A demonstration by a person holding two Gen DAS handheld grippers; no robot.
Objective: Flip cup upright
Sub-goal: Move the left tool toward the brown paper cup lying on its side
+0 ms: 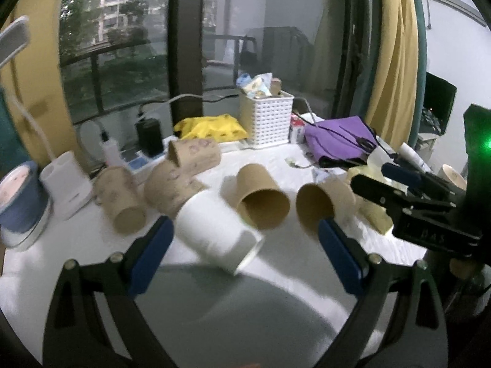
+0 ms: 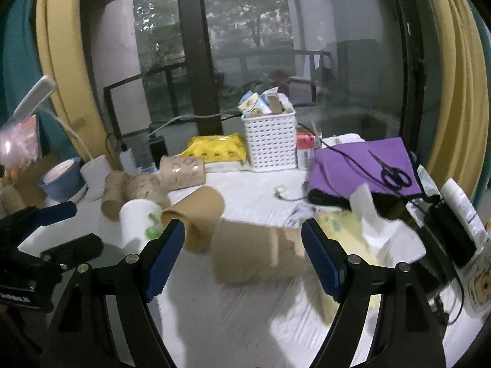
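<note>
Several paper cups lie on their sides on the white table (image 1: 276, 276). A white cup (image 1: 214, 233) lies between the tips of my open left gripper (image 1: 245, 239), untouched. Two plain brown cups (image 1: 260, 199) (image 1: 322, 205) lie beyond it, mouths facing me. Three patterned brown cups (image 1: 122, 202) (image 1: 172, 187) (image 1: 193, 153) lie at the left. In the right wrist view my open right gripper (image 2: 244, 245) straddles a blurred brown cup (image 2: 257, 254) on its side. The white cup (image 2: 138, 220) and another brown cup (image 2: 196, 214) lie to its left.
A white perforated basket (image 1: 267, 119), a yellow packet (image 1: 211, 127) and a purple cloth (image 1: 337, 138) with scissors (image 2: 392, 171) stand at the back. A blue bowl (image 1: 18, 202) and lamp base (image 1: 67, 184) stand at left. Tissues (image 2: 374, 224) and a bottle (image 2: 460, 205) lie at right.
</note>
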